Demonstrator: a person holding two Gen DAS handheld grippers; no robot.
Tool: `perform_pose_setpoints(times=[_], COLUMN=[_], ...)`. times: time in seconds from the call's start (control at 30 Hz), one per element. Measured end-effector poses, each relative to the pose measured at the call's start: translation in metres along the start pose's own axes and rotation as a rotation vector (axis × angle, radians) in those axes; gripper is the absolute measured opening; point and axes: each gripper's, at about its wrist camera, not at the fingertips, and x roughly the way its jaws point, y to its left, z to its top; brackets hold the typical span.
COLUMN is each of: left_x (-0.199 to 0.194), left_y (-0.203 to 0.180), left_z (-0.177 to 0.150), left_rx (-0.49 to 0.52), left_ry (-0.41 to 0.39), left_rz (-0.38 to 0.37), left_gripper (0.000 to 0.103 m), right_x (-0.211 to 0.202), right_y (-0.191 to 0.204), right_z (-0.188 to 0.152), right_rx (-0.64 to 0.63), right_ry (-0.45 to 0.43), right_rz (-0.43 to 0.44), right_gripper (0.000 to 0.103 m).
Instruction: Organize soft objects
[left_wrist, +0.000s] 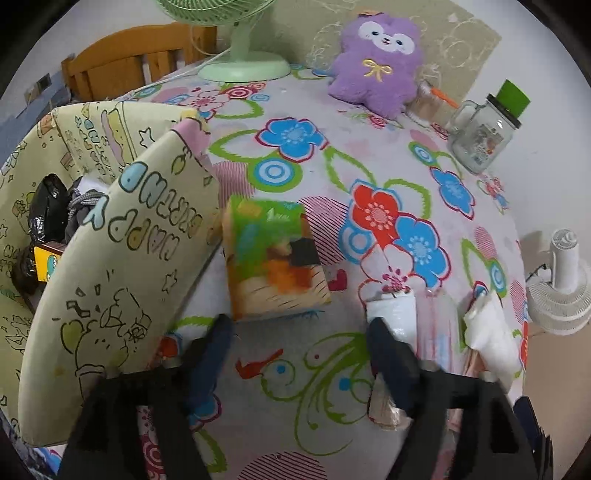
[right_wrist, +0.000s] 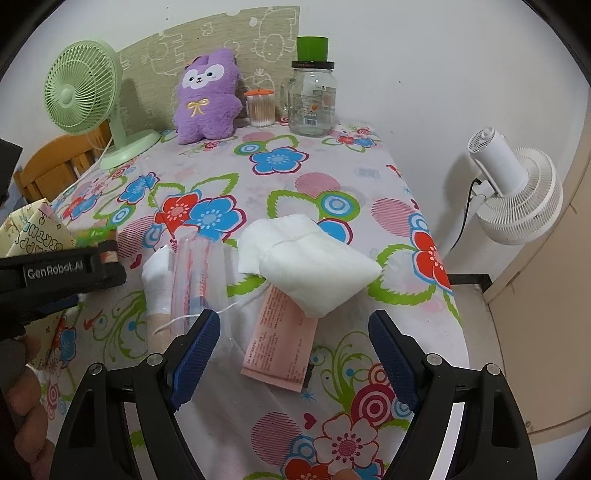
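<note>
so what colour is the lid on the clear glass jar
Bright green, above a black ring, on the clear glass jar; the right wrist view shows it best.

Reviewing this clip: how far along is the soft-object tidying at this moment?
Early. The fabric bin already holds a few items. Both tongs, left and right, are open and empty. The tissue pack, white pad, gauze packets and purple plush remain on the table.

Table (right_wrist: 332, 173) covered in floral cloth.
Plush toy (right_wrist: 207, 99), glass jar (right_wrist: 312, 103), green fan (right_wrist: 85, 92) and white pouch (right_wrist: 314, 258) are seen on it.
</note>
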Motion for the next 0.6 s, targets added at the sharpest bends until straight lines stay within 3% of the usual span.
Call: perform_pose_setpoints(times=[0.6], left_x=[0.023], left_y=[-0.007], left_z=[0.018], left_rx=[-0.052], left_ry=[0.016], left_rz=[0.087], left_gripper=[0.085], right_x=[0.013], right_y=[-0.017], right_z=[-0.004], right_rx=[0.020], right_ry=[0.022], right_rz=[-0.006], right_gripper=[0.085])
